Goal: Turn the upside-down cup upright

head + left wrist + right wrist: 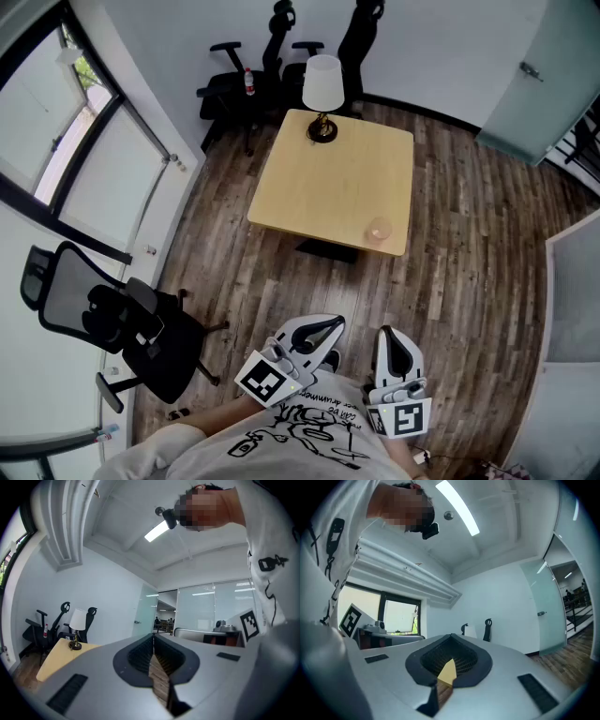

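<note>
1. The left tool (328, 328) is clenched on nothing. In the left gripper view its two jaws meet along a thin seam, with only floorboards showing through the gap below. It is held level, close to the person's chest.
2. The right tool (394, 336) is likewise clenched and empty. In the right gripper view the jaws are together, and only a sliver of tan bench top shows past them.
3. Both tools sit at the 6 o'clock edge of the head view, side by side, over the wood floor (469, 244). They are well apart from the bench (319, 178).
4. The cup (379, 230), small and pale, stands on the bench near its 5 o'clock corner. That is roughly at 12 o'clock from the right tool. It is too small here to confirm which way up it sits.
5. A lamp (322, 89) stands at the bench's 12 o'clock edge, well apart from the cup. An office chair (112, 319) is at 9 o'clock from the tools.
6. Progress, as I judge it: nothing is done. The cup is untouched, so the approach, the grasp, the flip and the set-down are all left.
</note>
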A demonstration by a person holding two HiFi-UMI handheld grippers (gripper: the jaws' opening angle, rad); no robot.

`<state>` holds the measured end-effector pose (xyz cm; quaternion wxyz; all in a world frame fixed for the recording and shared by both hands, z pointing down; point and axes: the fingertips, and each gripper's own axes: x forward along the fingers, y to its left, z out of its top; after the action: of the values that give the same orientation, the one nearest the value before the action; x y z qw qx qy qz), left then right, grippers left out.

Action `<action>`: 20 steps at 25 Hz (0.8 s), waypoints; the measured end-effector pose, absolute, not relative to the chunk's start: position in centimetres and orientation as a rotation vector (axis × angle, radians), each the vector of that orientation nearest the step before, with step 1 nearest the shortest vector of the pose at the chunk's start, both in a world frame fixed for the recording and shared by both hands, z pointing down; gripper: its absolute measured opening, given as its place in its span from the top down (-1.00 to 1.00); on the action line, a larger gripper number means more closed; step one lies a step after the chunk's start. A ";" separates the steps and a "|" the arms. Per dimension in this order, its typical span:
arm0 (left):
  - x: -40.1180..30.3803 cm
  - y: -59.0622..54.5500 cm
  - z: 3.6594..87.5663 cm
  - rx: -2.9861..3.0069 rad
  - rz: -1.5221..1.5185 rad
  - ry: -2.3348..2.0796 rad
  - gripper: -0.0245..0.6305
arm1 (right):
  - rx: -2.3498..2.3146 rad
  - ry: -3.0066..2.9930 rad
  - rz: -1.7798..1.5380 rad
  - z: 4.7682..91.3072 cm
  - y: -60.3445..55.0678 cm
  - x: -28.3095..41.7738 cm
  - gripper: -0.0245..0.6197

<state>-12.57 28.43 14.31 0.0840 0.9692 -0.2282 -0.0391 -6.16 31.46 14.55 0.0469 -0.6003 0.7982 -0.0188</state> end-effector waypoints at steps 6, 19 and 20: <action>-10.9 30.1 15.1 2.911 -0.089 -0.620 0.89 | -1.846 2.477 -0.038 15.0 32.1 -5.8 0.85; -8.2 31.9 15.5 2.909 -0.046 -0.634 0.89 | -1.792 2.494 -0.062 15.4 34.0 -3.5 0.85; -7.9 32.0 15.8 2.895 -0.042 -0.637 0.89 | -1.793 2.497 -0.070 15.6 34.1 -3.2 0.85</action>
<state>-7.95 31.99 15.77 0.0883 0.9727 -0.2139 -0.0142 -3.18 34.10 15.60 0.0332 -0.5828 0.8116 -0.0227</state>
